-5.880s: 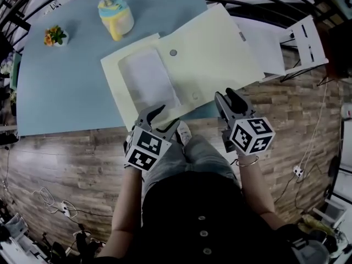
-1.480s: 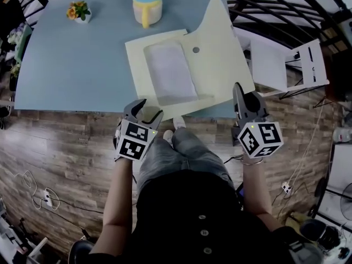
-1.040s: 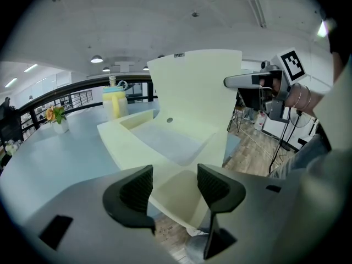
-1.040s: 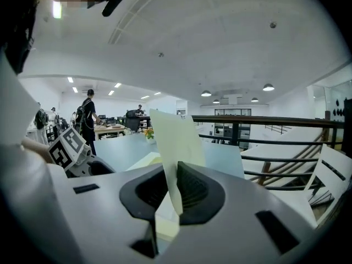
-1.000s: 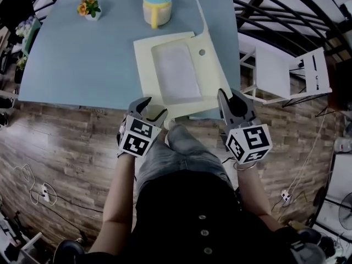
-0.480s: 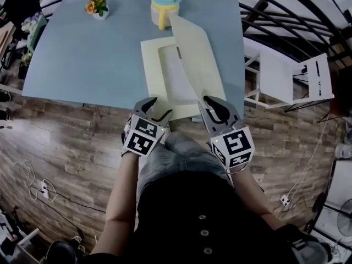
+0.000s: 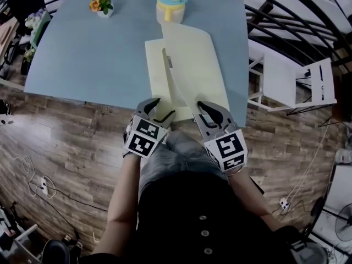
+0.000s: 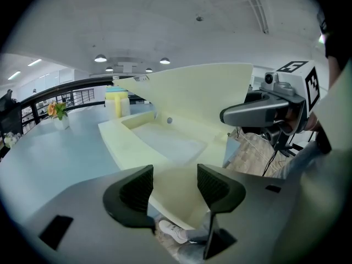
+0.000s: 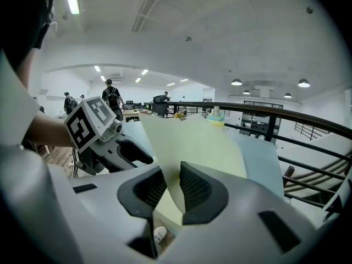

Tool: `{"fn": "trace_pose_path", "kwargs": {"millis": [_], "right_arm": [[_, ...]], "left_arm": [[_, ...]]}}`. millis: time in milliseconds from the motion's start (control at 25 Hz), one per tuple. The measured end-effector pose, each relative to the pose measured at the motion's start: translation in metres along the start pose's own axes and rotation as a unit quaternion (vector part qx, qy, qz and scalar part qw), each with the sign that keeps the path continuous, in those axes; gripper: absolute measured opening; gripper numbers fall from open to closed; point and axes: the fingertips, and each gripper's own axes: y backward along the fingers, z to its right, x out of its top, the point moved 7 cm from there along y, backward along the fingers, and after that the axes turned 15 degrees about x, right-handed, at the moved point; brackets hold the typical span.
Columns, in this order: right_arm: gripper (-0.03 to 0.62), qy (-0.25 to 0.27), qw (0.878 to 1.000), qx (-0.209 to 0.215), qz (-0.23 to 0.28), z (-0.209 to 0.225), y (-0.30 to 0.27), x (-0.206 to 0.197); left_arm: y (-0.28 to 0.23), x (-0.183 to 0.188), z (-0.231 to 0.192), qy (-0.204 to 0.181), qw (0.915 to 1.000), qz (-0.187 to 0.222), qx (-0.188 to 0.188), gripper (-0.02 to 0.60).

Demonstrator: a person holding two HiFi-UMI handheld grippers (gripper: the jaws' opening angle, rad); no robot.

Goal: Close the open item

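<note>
Where the person sits at the near edge of the table [image 7: 93, 54], both grippers sit low over the lap, above a wood-plank floor [image 7: 66, 142] with cables [image 7: 38, 186] trailing on it at the left. The left gripper [image 7: 163, 106] has its jaws wide apart at the near left corner of the folder [image 7: 155, 73]. That corner shows between the pads in the left gripper view, but nothing is pinched. The right gripper [image 7: 197, 110] is close beside it, and its jaws have just been opening. The near edge of the flap [image 7: 192, 54] runs up between them, close against one pad with a gap on the other side, so it is not clamped.

The pale yellow folder lies on the right part of the matt blue tabletop, its near end jutting past the edge. The flap slants over the base, partly down and not yet flat. A small grey stud [image 8: 169, 120] shows inside.

Just beyond the folder stands a yellow-and-blue bottle [image 7: 171, 7], and a little flowerpot [image 7: 102, 5] sits at the far left. To the right of the table are a white chair [image 7: 297, 84] and a dark railing [image 7: 286, 15]. Overhead is a pale ceiling with round lamps [image 8: 100, 58], and people [image 9: 110, 95] stand far off across the hall.
</note>
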Motion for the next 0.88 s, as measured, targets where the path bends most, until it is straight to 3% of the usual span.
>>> {"fn": "trace_pose_path", "kwargs": {"millis": [600,880], "right_arm": [[0.078,-0.004,0.998,0.048,-0.031,-0.007,-0.026,-0.020],[0.083,-0.008,0.998,0.056,-0.042,-0.011,-0.034,-0.027]], "left_arm": [[0.008,0.002,-0.009,0.114,0.9928,-0.004,-0.037,0.250],[0.012,-0.001,-0.026,0.191,0.9808,0.010,-0.039,0.250]]}}
